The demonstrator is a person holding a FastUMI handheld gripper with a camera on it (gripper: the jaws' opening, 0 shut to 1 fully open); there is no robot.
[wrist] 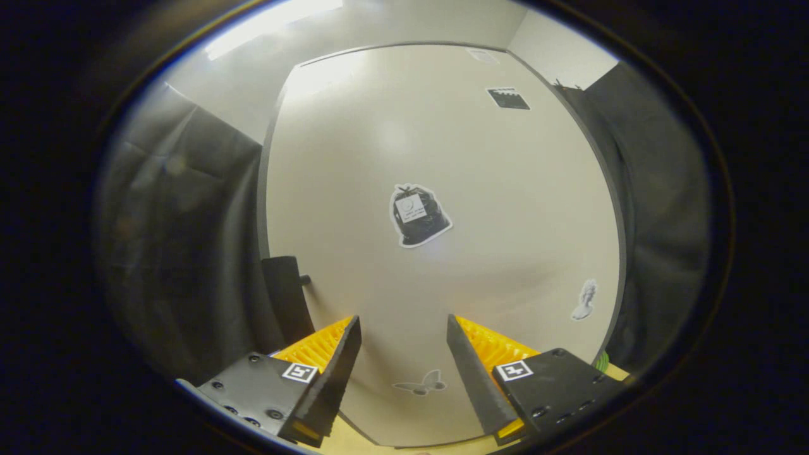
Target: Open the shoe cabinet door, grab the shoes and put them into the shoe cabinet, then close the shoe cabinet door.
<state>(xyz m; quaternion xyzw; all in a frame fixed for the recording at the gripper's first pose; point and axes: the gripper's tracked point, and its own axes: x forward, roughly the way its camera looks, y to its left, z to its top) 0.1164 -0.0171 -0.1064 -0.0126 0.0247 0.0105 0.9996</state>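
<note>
The shoe cabinet door (pixel 442 158) faces us as a broad pale panel, seemingly shut, and its dark handle (pixel 287 297) sticks out at the door's left edge, just ahead of and to the outside of the left finger. We hold the gripper (pixel 404 328) with its fingers spread apart and nothing between them; the bare door surface shows through the gap. We judge the step in hand to be opening the door, so we would do well to swing the fingers leftward until the handle sits squarely between them, close on it fully, and only then pull along the door's arc instead of straight back, so the grip does not slip off. Stickers dot the panel: a bag-shaped sticker (pixel 417 215) beyond the fingertips near the middle, a butterfly sticker (pixel 420 383) low between the fingers, a small pale sticker (pixel 584 300) past the right finger, and a dark rectangular sticker (pixel 507 98) far up. Dark cloth (pixel 183 240) hangs on both sides of the cabinet. We see no shoes here.
</note>
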